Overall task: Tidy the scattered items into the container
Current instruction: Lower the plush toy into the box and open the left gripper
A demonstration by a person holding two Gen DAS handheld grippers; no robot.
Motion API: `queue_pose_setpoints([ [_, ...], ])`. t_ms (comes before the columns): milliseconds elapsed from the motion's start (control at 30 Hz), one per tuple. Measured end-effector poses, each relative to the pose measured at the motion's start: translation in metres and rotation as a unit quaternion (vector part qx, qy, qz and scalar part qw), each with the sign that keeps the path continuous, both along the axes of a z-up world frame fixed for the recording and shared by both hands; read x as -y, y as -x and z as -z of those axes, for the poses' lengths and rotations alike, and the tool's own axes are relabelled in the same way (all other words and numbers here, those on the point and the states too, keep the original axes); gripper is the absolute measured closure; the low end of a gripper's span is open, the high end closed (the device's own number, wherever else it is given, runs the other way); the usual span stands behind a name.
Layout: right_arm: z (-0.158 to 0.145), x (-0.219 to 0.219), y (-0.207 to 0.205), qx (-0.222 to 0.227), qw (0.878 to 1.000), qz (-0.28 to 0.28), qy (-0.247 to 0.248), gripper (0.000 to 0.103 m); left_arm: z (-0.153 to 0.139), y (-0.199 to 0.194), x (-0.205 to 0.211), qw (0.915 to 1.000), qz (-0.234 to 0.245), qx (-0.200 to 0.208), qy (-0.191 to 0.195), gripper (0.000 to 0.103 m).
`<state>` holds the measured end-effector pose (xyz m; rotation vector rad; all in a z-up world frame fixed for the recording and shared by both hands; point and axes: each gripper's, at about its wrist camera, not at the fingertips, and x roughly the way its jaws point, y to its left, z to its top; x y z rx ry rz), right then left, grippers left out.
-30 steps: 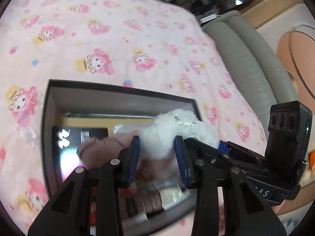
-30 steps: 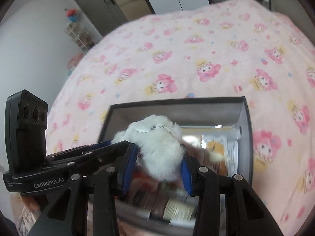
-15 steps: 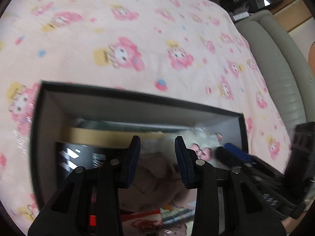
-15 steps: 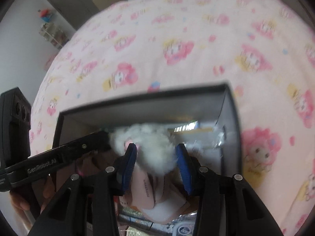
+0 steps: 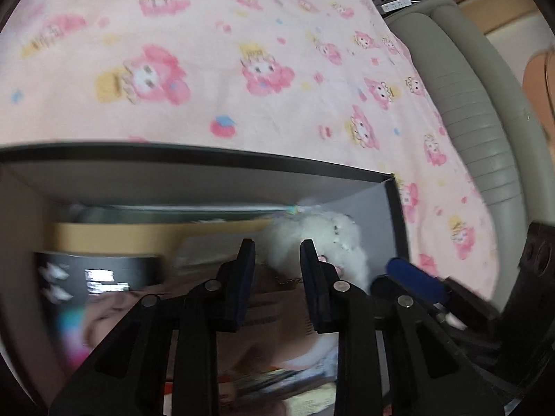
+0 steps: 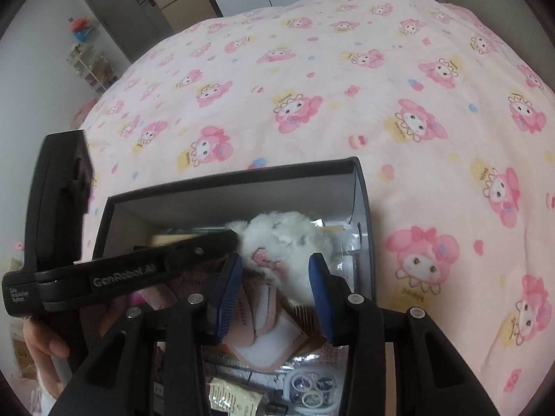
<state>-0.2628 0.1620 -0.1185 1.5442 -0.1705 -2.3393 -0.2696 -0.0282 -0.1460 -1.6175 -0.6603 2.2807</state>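
Observation:
A white plush toy (image 6: 281, 242) lies inside the dark open box (image 6: 222, 187) near its far right corner, on top of pink pads and packets. It also shows in the left wrist view (image 5: 326, 239), inside the same box (image 5: 208, 159). My right gripper (image 6: 275, 270) is open, its blue pads either side of the toy's near end, apart from it. My left gripper (image 5: 277, 260) is open and empty over the box, just left of the toy. The left gripper's body (image 6: 121, 274) crosses the box in the right wrist view.
The box sits on a bed with a pink cartoon-print blanket (image 6: 347, 86). A grey padded headboard (image 5: 468, 104) runs along the right. Inside the box lie a black carton (image 5: 97, 277), a brown cardboard box (image 5: 121, 235) and small packets (image 6: 236, 395). A door and shelves (image 6: 121, 10) stand far behind.
The right gripper carried the plush toy down into the box and opened, leaving it there. The left gripper let go earlier and has moved forward over the box.

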Motion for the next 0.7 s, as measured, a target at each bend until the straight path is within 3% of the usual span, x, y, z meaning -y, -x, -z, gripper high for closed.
queue_pose_setpoints([
  [200,0.007,0.022,-0.008,0.032,0.997,-0.071,-0.006,0.067,-0.007,-0.016,0.003,0.9983,0.010,-0.013,0.056,0.078],
  [300,0.019,0.033,-0.010,0.048,0.995,-0.089,-0.011,0.067,-0.003,-0.016,0.006,0.9987,0.012,-0.008,0.049,0.078],
  [467,0.045,0.029,0.008,0.061,0.996,-0.049,-0.034,0.067,0.004,-0.014,0.012,0.9989,0.004,0.002,0.046,0.078],
  [533,0.047,0.026,0.019,0.061,0.997,-0.038,-0.015,0.069,0.006,-0.014,0.014,0.9992,0.001,0.005,0.039,0.078],
  [700,0.038,0.028,0.028,0.017,0.999,-0.022,-0.030,0.069,0.009,-0.012,0.019,0.9997,-0.006,0.006,0.025,0.077],
])
